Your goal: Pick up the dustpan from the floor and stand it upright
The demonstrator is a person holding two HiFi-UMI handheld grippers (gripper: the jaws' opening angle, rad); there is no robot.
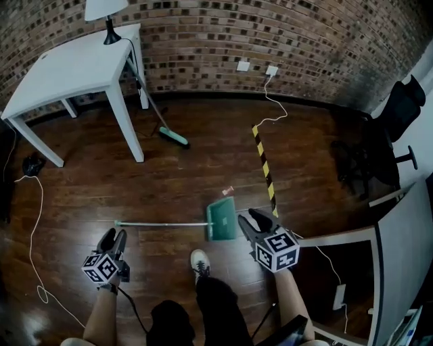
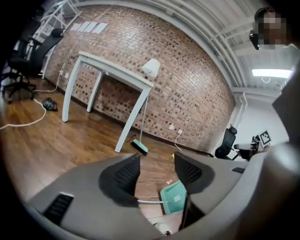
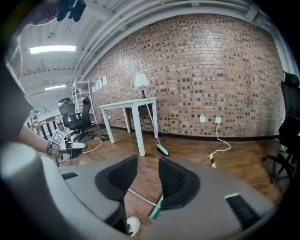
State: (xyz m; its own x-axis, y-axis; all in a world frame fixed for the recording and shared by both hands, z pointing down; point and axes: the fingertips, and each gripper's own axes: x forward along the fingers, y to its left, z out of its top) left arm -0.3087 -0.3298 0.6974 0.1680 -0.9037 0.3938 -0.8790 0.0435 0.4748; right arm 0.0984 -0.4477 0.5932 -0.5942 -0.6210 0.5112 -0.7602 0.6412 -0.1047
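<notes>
The green dustpan (image 1: 222,219) lies flat on the wooden floor, its long pale handle (image 1: 162,224) stretched out to the left. My left gripper (image 1: 113,237) hovers near the handle's far end, open, with nothing between its pads. My right gripper (image 1: 254,218) hangs just right of the pan, also open and empty. In the left gripper view the dustpan (image 2: 174,197) shows below the jaws of the left gripper (image 2: 157,171). In the right gripper view the dustpan's edge (image 3: 157,209) and handle (image 3: 139,197) peek out under the right gripper (image 3: 148,176).
A white table (image 1: 74,67) with a lamp (image 1: 105,10) stands at the back left, and a green broom (image 1: 174,137) leans on it. Yellow-black tape (image 1: 264,165) runs across the floor. A black office chair (image 1: 392,115) is at the right. My shoe (image 1: 199,262) is beside the pan.
</notes>
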